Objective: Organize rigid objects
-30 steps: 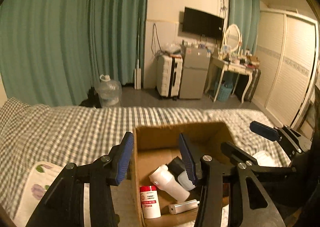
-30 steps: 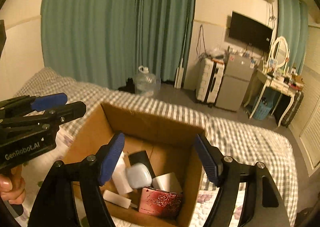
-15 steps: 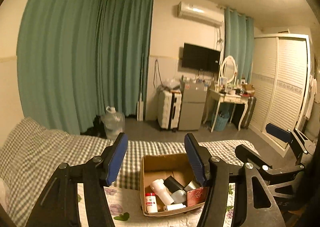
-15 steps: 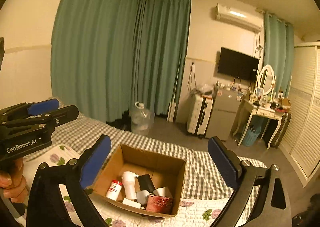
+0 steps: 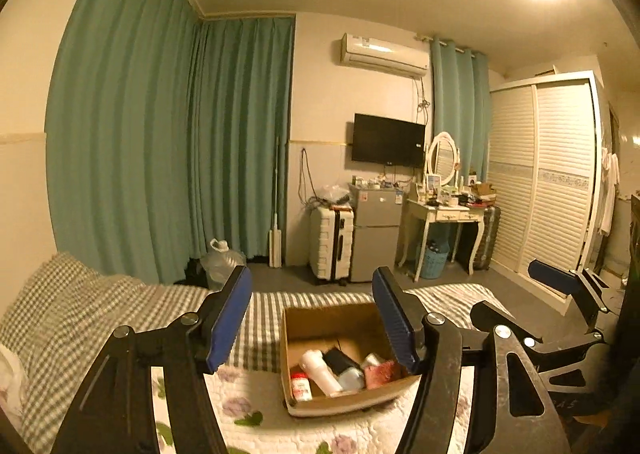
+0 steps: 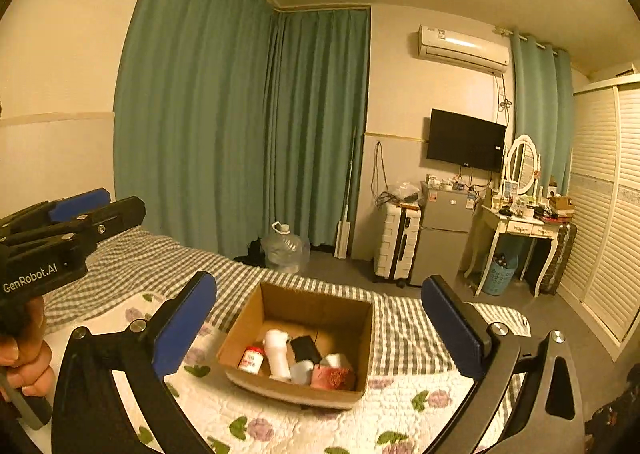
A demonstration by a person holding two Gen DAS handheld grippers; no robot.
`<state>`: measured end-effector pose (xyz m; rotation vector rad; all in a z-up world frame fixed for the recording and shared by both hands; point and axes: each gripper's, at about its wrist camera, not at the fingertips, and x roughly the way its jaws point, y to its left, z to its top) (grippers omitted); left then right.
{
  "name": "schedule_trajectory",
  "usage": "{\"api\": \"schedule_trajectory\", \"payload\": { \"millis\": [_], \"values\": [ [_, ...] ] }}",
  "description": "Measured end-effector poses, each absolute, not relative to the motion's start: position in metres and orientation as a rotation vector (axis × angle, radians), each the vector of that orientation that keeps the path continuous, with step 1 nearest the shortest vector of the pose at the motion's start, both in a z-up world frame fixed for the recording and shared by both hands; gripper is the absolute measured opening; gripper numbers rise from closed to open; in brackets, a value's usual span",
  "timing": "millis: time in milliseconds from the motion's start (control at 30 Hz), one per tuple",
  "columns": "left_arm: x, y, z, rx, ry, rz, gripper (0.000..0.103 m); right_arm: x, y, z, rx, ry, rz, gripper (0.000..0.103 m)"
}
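An open cardboard box [image 5: 298, 406] [image 6: 256, 318] sits on the bed. It holds a white bottle [image 5: 320, 370] [image 6: 277, 352], a small red-capped white bottle [image 5: 301, 386] [image 6: 251, 359], a black case [image 6: 306, 348], a pale round object [image 6: 302, 371] and a red patterned box [image 5: 379, 372] [image 6: 333, 377]. My left gripper [image 5: 312, 318] is open and empty, held well above and back from the box. My right gripper [image 6: 320, 330] is wide open and empty, also raised above the box. The right gripper shows at the right of the left wrist view [image 5: 556, 282].
The bed has a grey checked cover [image 6: 160, 258] and a white floral quilt [image 6: 320, 426]. Beyond stand a water jug [image 6: 284, 250], a white suitcase [image 5: 332, 242], a small fridge [image 5: 376, 230], a dressing table [image 5: 444, 214] and a wardrobe [image 5: 544, 182].
Both grippers have risen and pulled back from just above the box, so it looks smaller and lower. Both stay open and empty. The box contents have not moved.
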<state>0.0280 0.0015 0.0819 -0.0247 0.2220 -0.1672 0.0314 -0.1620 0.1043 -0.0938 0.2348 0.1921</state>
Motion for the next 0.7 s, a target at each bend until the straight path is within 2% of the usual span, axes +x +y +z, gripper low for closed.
{"api": "schedule_trajectory", "payload": {
  "millis": [333, 700],
  "values": [
    [0.022, -0.004, 0.027, -0.015, 0.263, -0.141, 0.066, 0.015, -0.163, 0.065, -0.1, 0.264, 0.154, 0.103],
    [0.018, -0.003, 0.015, -0.013, 0.263, -0.126, 0.066, 0.02, -0.175, 0.044, -0.067, 0.315, 0.132, 0.103]
  ]
}}
